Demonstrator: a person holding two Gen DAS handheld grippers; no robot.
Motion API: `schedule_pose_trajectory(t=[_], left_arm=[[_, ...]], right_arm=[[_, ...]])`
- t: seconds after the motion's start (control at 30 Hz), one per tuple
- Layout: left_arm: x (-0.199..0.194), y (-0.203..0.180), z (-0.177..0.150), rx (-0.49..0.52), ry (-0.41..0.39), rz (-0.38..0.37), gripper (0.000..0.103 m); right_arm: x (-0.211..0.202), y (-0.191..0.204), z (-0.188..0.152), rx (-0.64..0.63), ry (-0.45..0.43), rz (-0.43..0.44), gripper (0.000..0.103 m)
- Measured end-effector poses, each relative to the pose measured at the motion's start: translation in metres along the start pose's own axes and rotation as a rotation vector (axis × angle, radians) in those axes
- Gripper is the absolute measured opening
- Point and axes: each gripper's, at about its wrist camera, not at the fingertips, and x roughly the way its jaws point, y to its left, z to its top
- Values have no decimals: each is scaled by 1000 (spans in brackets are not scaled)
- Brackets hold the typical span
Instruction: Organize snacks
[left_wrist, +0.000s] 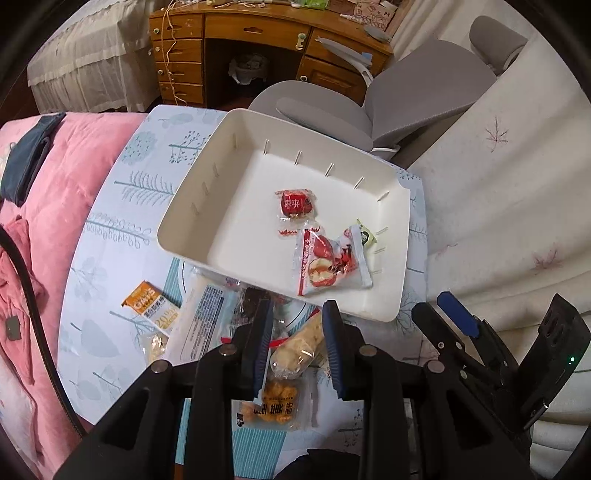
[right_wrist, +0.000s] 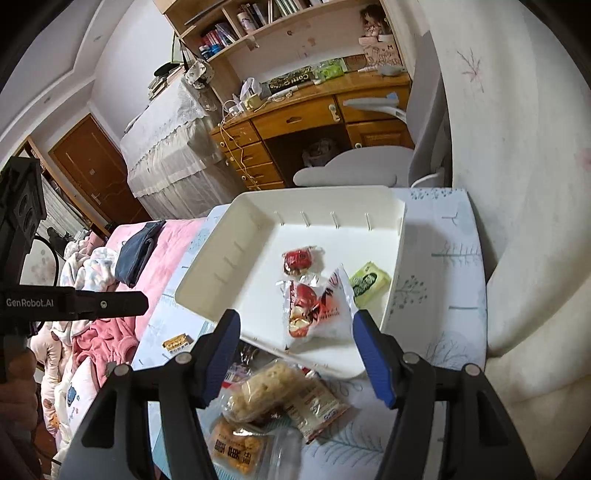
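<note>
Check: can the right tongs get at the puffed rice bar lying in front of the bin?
Probably yes. The right tongs stand open right above the puffed rice bar, which lies on top of the pile with nothing covering it.

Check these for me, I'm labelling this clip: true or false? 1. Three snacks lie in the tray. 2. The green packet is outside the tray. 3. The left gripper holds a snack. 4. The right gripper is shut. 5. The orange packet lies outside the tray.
1. True: the red round snack, the red-and-white bag and the green packet lie in the tray.
2. False: it lies inside, at the tray's wall.
3. True: the left gripper is shut on a pale snack.
4. False: the right gripper is open and holds nothing.
5. True: the orange packet lies on the cloth.
</note>
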Motion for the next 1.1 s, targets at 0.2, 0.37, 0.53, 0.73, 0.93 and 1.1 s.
schedule_pose_trajectory(t=[0.2, 0.37, 0.53, 0.73, 0.93, 1.1], left_arm=[[0, 7, -24, -29, 15, -15, 26], [-1, 17, -49, -61, 22, -9, 26], [-2, 31, -72, -105, 13, 13, 27], [2, 51, -102, -140, 6, 54, 30], [9, 71, -125, -135, 15, 59, 40], [12, 84, -132, -116, 31, 64, 47]], right_arm=[[-7, 3, -15, -3, 17, 14, 64], [-10, 6, -29, 6, 48, 63, 64], [-11, 9, -43, 19, 90, 97, 64], [-8, 11, -63, 73, 150, 134, 64], [-2, 21, -82, 80, 208, 163, 62], [4, 35, -95, 88, 255, 195, 62]])
